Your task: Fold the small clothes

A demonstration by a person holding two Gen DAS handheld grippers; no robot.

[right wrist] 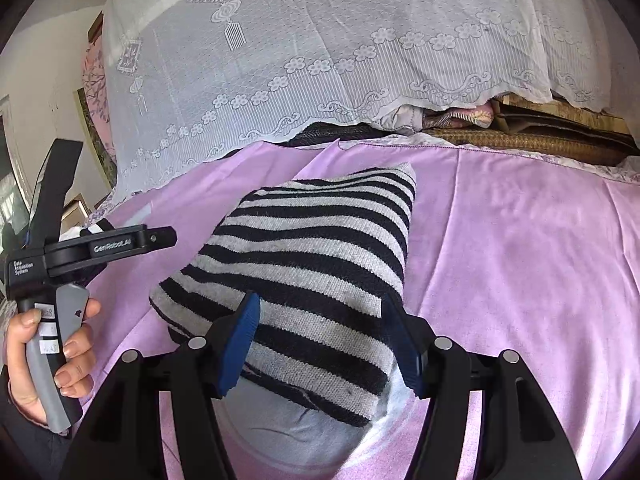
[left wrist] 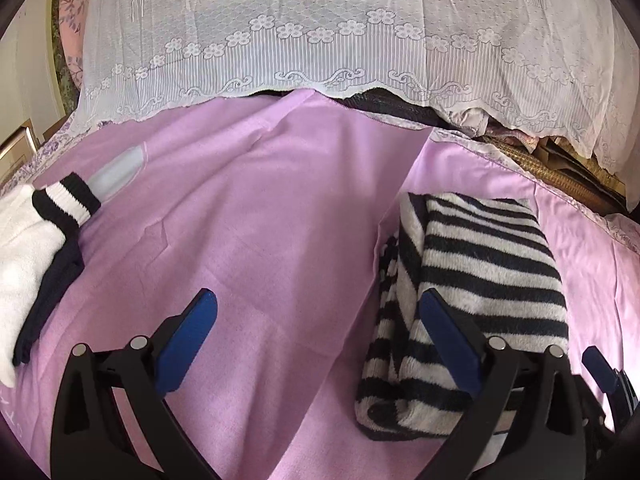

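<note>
A black-and-white striped garment [left wrist: 484, 276] [right wrist: 316, 276] lies folded on the purple sheet [left wrist: 260, 208] [right wrist: 520, 260]. My right gripper [right wrist: 320, 304] stands open over its near end. The blue pads sit on either side of the cloth without pinching it. One right fingertip [left wrist: 598, 368] shows beside the garment in the left wrist view. My left gripper [left wrist: 319, 296] is open above bare sheet, and its right finger overlaps the garment's left edge. A white garment with a black-and-white striped cuff [left wrist: 28, 256] lies at the far left on a dark piece.
A white lace cloth [left wrist: 340, 32] [right wrist: 320, 48] drapes over a pile along the back edge of the bed. A woven mat and bundled fabrics [right wrist: 520, 136] lie at the back right. A hand [right wrist: 76, 348] holds the left gripper's handle at the left.
</note>
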